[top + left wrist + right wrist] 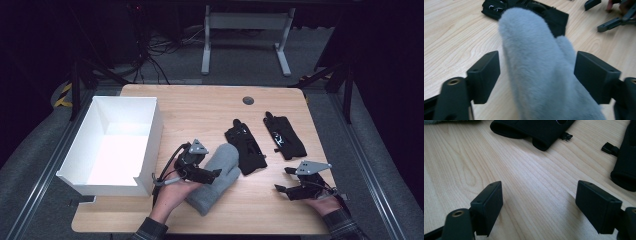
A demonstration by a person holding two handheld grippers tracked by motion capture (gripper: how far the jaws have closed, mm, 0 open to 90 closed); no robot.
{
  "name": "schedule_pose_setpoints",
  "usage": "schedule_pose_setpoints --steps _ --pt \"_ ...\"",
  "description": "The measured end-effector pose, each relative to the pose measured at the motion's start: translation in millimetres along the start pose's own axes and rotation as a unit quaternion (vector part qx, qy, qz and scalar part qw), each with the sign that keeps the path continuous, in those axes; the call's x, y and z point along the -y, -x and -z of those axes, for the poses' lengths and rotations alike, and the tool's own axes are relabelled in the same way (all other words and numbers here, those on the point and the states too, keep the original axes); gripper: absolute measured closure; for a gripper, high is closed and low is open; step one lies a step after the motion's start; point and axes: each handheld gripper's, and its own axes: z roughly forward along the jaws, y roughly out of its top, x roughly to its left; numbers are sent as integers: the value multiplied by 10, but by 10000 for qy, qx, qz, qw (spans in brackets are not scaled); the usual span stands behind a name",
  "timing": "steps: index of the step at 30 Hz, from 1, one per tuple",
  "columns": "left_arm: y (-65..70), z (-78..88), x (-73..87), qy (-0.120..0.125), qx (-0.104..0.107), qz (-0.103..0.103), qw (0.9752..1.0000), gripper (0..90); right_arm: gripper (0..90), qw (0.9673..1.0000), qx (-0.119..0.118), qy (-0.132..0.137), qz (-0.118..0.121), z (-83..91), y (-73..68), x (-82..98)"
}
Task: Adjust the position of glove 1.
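A grey fuzzy mitten (225, 160) lies on the wooden table (200, 105) near the front middle. My left gripper (212, 176) is open and straddles the mitten (541, 75), one jaw on either side of it, not closed on it. Two black gloves lie farther back, one (246, 145) just right of the mitten and one (284, 136) beyond it. My right gripper (282, 179) rests open near the front right, with bare wood between its jaws (539, 205). The nearer black glove (531, 130) lies ahead of it.
A white open box (152, 140) stands at the table's left edge, close to my left hand. A round grommet (248, 100) sits at the back of the table. The second black glove (626, 170) shows at the right in the right gripper view.
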Motion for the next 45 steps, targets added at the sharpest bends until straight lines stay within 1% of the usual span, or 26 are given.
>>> schedule_pose_setpoints --steps 2,5,9,11,16,18,19,21,25,26,27,31,32,36,40,41,43,45 --pt "-56 -59 0 -41 62 55 10000 169 226 10000 2 -1 1 0 0 0" --pt "-104 -135 10 -178 122 42 9998 157 226 10000 5 1 1 -1 0 0" --pt "-102 -262 50 -362 255 14 9990 155 226 10000 5 -1 0 0 0 0" --pt "-97 -303 57 -473 257 -40 9985 155 226 10000 5 -1 1 0 0 0" --pt "-113 -348 92 -533 294 -30 9981 152 226 10000 6 0 0 -1 0 0" --pt "-120 -400 122 -642 310 -40 9974 150 226 10000 8 0 0 -1 0 0" --pt "-127 -432 137 -676 385 7 9970 150 226 10000 9 -1 1 -1 0 0" --pt "-137 -461 145 -721 445 21 9964 150 225 10000 7 0 -2 -1 -1 0" --pt "-161 -506 166 -808 572 125 9950 154 225 10000 8 1 -4 -2 -1 -1" --pt "-161 -506 166 -808 572 125 9950 156 226 10000 8 6 6 -2 0 -1" --pt "-171 -525 175 -826 681 200 9941 170 225 10000 8 1 -3 -2 -1 -1" --pt "-183 -535 177 -862 868 177 9923 236 225 10000 9 6 6 -2 0 -1" --pt "-185 -538 177 -856 894 161 9922 257 226 10000 9 6 5 -3 0 -1" --pt "-190 -539 177 -878 923 160 9917 276 226 10000 8 1 -3 -2 -1 -1" --pt "-195 -546 177 -896 1037 162 9904 317 225 10000 8 0 -5 -2 -1 -1" --pt "-197 -547 177 -903 1082 156 9899 351 225 10000 9 1 -3 -2 -1 -1" --pt "-199 -549 172 -933 1130 123 9891 388 225 10000 8 0 -4 -2 -1 -1" --pt "-203 -554 166 -971 1234 111 9875 442 226 10000 10 1 -2 -2 -1 0"
